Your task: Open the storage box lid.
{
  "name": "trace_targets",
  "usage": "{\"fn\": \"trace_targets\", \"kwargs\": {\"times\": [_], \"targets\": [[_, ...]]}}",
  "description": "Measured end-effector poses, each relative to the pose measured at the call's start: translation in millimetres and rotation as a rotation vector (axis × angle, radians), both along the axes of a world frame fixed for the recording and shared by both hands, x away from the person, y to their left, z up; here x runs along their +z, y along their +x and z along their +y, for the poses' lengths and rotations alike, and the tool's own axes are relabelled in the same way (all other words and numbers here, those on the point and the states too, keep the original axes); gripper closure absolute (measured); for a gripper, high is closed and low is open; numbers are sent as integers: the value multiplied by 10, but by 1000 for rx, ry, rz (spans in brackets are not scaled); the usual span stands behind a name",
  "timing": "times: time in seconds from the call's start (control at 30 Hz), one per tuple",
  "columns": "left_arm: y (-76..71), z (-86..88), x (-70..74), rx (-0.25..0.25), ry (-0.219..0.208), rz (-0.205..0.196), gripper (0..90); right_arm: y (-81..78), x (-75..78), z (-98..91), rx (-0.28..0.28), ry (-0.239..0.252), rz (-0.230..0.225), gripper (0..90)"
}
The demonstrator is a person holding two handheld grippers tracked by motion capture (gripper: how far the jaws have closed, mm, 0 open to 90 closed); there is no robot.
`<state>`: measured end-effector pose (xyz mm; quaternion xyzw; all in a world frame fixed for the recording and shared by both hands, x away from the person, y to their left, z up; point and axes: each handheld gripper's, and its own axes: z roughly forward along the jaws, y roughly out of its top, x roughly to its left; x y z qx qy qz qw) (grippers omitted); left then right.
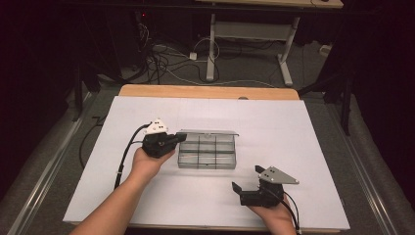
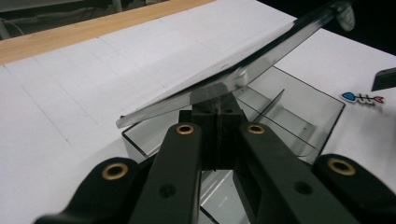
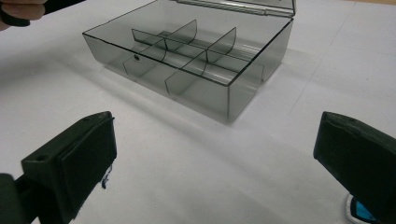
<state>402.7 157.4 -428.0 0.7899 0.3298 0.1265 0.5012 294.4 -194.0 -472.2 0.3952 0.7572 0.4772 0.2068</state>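
Holding the lid of one smoky clear box by its edge, my left gripper sits at the left end of the box with its jaws pinched together on the plastic; in the left gripper view the lid is tilted up above the tray. The box stands near the middle of the white sheet covering the table. I count one box and one lid, and dividers that split the tray into six compartments, two rows of three, as far as I can see through the tinted walls. I can read no brand, label or writing on the box.

Further right, my right gripper rests low near the front edge of the table, well apart from the box, jaws spread wide with nothing between them. One small sticker, a blue-headed fish skeleton with a pink tail, lies on the sheet just beside the box; it carries no lettering. That makes two grippers, one in each of my hands.
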Motion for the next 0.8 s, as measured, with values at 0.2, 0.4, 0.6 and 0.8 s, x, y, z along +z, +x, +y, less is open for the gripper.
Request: {"fn": "trace_targets", "kwargs": {"times": [0.2, 0.4, 0.6, 0.8], "targets": [[113, -16, -6, 16, 3, 7, 876, -4, -4, -8, 0, -4, 1, 0], [192, -38, 4, 20, 13, 3, 876, -10, 7, -6, -1, 1, -3, 0], [265, -60, 19, 31, 23, 4, 876, -11, 7, -9, 0, 5, -6, 0], [344, -74, 7, 47, 32, 13, 876, -16, 10, -9, 1, 6, -7, 0]]}}
